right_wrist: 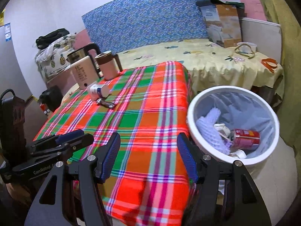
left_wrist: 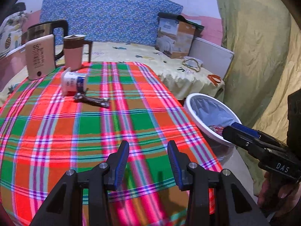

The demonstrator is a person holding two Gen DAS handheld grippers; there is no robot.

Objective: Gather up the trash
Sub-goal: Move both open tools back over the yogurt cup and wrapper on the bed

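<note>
A white-and-blue cup point(left_wrist: 73, 82) lies on its side on the plaid tablecloth point(left_wrist: 112, 124), with a dark crumpled wrapper point(left_wrist: 92, 100) just in front of it; both show in the right wrist view, cup point(right_wrist: 97, 91), wrapper point(right_wrist: 105, 103). A white trash bin point(right_wrist: 190, 116) with a liner stands right of the table and holds a red can point(right_wrist: 246, 138) and paper. My left gripper point(left_wrist: 148, 150) is open and empty over the near table. My right gripper point(right_wrist: 148, 143) is open and empty by the table's right edge, next to the bin point(left_wrist: 190, 105).
A kettle point(left_wrist: 40, 56) and a pink mug point(left_wrist: 74, 52) stand at the table's far left. Behind is a bed with a yellow sheet point(right_wrist: 207, 66), a cardboard box point(right_wrist: 222, 24) and small items. A green curtain point(left_wrist: 254, 56) hangs at the right.
</note>
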